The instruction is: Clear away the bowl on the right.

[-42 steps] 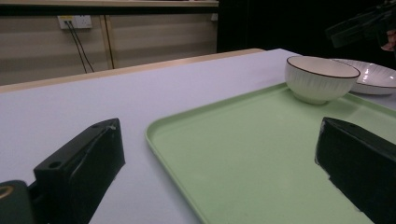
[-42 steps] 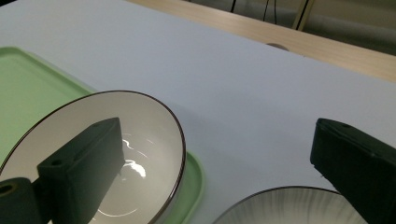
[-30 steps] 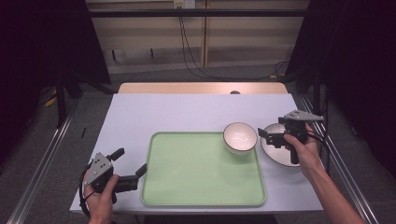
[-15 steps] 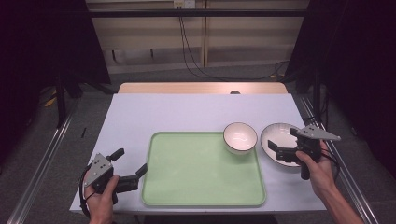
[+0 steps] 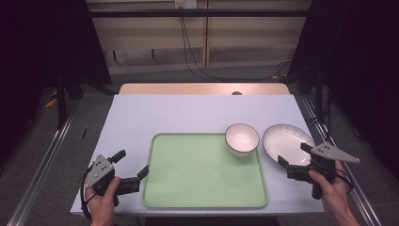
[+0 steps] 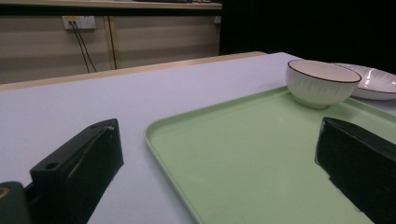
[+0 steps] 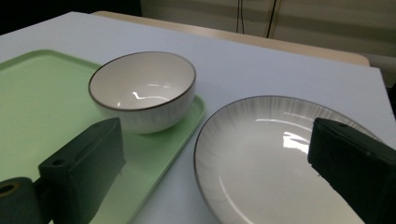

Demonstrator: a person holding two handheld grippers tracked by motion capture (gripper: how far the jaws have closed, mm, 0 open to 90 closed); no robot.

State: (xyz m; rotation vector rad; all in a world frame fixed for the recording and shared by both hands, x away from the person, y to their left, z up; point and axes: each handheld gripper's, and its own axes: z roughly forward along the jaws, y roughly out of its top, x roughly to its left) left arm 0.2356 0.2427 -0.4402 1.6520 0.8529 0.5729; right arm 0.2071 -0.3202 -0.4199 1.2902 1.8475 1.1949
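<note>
**Both claws wide and empty, bowl on tray corner, plate beside it**

High view: we see a white desk carrying a green tray at the middle of its near edge. A white bowl sits in the tray's far right corner. A white plate lies on the desk just right of the tray, near the right edge — bowl and plate look very close, contact we cannot tell. The left gripper is held in the left hand over the near left corner of the desk, jaws spread wide, nothing between them, the right-hand jaw tip just beside the tray's left rim. The right gripper is held in the right hand near the near right corner, jaws wide, empty, tips over the plate's near rim.

Left gripper view: we see two black jaws far apart, one over bare desk, the other over the tray. Bowl stands at the tray's far corner, plate behind it.

Right gripper view: jaws wide apart again — one jaw over the tray, the other over the plate. Bowl upright and empty inside the tray's corner, its wall just beside the plate's rim.
</note>
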